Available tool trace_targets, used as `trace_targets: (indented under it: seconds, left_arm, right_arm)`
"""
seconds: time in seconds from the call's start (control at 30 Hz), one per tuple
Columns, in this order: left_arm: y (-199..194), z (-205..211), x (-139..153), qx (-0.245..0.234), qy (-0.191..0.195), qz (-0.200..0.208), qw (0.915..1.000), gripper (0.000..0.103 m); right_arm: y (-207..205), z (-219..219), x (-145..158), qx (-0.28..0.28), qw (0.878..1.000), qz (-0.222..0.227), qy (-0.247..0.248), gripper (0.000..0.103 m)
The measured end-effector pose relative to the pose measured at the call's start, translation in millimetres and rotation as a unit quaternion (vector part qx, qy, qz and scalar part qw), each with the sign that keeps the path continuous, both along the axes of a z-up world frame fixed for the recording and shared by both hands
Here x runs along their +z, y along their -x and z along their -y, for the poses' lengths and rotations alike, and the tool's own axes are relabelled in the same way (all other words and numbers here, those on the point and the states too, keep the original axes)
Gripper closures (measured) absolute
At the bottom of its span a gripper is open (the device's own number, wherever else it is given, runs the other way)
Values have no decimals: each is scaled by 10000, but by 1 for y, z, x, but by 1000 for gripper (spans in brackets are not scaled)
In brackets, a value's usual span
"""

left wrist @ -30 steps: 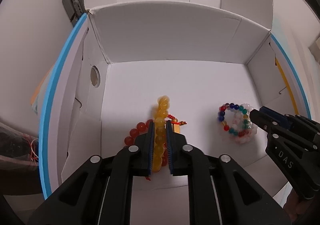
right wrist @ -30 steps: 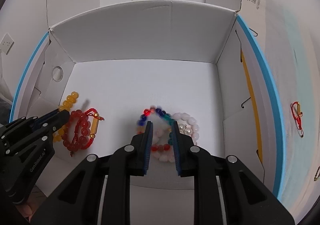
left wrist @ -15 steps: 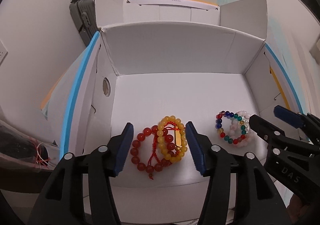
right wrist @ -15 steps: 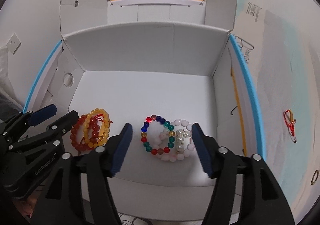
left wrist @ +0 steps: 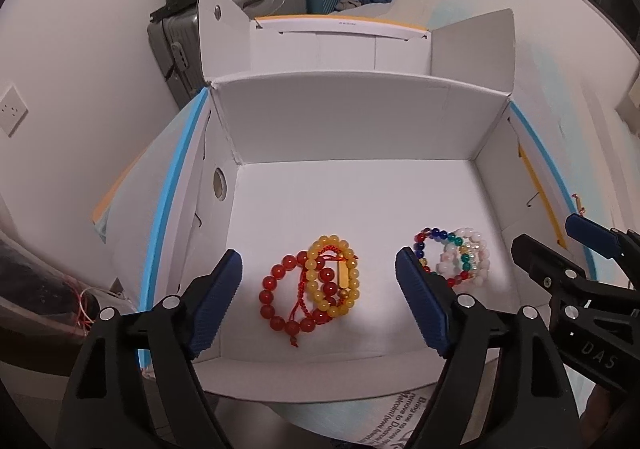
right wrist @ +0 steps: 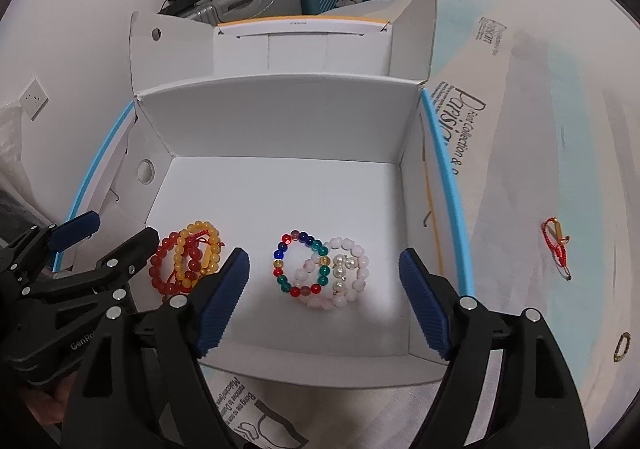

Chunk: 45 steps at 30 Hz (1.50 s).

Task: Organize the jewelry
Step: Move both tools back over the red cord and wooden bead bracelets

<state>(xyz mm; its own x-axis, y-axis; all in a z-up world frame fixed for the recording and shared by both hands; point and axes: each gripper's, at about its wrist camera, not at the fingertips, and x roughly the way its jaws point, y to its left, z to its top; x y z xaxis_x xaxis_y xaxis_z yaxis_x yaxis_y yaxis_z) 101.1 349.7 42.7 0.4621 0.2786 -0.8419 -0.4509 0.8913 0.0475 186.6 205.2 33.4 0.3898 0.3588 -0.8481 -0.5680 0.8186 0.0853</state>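
Left wrist view: glossy red round-bead bracelet and amber-yellow bead bracelet overlap on the white cardboard box floor, under the left gripper, jaws opening, nothing pinched. Right gripper is opening too, above the multicoloured bead bracelet and pale pink bead bracelet. Only the right view shows a red cord bracelet outside on the sheet.

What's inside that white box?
Two heaps of bracelets lie on the white box floor: red and yellow beads on the left, multicoloured, pink and pearl ones on the right. What lies under the overlapping strands is hidden.
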Motion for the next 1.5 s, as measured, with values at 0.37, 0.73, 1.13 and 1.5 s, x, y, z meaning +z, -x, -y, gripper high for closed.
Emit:
trace_targets:
  seconds: [0.37,0.73,1.13,1.5]
  left_arm:
    - [-5,33,16,-131,-63,133,9998,12]
    - [-20,85,25,-448,17,200,9988,6]
    - [-34,146,40,-887,-3,346,9955,6]
    - [-56,215,43,-1371,94,459,9894,6]
  right_arm:
    - [-2,45,18,-235,9996,83,-151,23]
    - [-8,104,35,-524,9981,234,-214,18]
    - [-7,170,56,-882,9948,442,-236,12]
    - [-11,252,65,-1387,9885,575,-180,12]
